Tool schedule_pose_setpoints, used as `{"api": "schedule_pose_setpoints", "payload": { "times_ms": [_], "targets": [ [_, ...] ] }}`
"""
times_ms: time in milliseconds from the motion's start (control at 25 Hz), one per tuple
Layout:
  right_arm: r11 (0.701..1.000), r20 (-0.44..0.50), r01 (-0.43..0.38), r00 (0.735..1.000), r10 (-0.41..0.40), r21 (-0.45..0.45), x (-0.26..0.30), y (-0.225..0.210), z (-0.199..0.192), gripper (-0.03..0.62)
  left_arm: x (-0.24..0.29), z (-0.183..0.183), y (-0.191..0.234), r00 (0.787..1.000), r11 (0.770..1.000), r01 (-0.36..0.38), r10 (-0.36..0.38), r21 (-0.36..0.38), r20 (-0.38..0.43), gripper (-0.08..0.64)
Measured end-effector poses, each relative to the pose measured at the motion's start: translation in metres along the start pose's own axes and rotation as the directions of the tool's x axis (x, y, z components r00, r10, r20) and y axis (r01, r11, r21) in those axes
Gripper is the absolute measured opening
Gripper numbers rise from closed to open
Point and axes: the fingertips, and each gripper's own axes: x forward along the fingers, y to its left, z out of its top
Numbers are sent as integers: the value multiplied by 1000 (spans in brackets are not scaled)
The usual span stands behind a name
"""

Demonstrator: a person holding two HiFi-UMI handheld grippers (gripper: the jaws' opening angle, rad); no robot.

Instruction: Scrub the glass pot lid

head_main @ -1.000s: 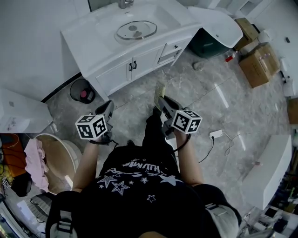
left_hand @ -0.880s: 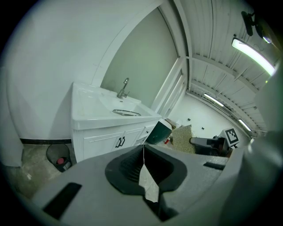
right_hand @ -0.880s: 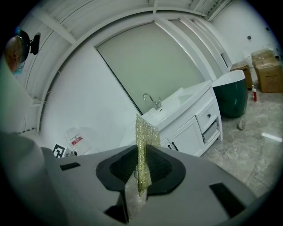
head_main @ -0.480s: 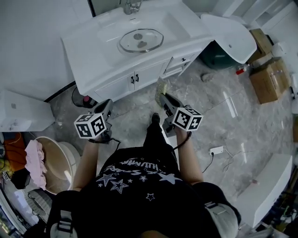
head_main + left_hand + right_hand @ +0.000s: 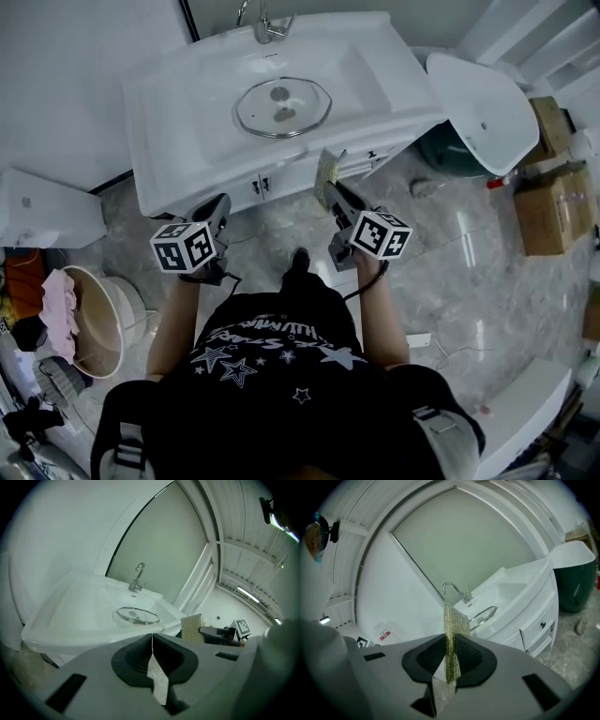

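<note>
This is a bathroom in a home. A white sink cabinet with little doors (image 5: 161, 112) stands on a shiny grey stone floor (image 5: 469, 272). A silver metal tap (image 5: 267, 28) sits behind the bowl. A round tub holding pink cloth (image 5: 89, 323) stands nearby.

Open air above the sink (image 5: 169, 94) leaves the lid (image 5: 281, 106) in its basin reachable from above and in front. The faucet (image 5: 267, 26) stands behind it; a wall (image 5: 66, 94) closes the left. The right gripper (image 5: 330, 189), pinching a pad (image 5: 325, 167), hangs before the counter edge.

Glass pot lid (image 5: 282, 106): round and clear, is lying flat in the white sink (image 5: 169, 84).
Scouring pad (image 5: 326, 172): yellow-green mesh, is standing upright, pinched by the right gripper (image 5: 334, 192).
</note>
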Motion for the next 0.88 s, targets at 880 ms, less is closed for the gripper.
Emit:
{"api": "schedule_pose_setpoints", "payload": {
  "times_ms": [880],
  "targets": [
    [989, -127, -136, 982, 143, 56, 88, -55, 49, 63, 59, 39, 24, 981, 977, -181, 187, -111, 46, 12]
  ]
}}
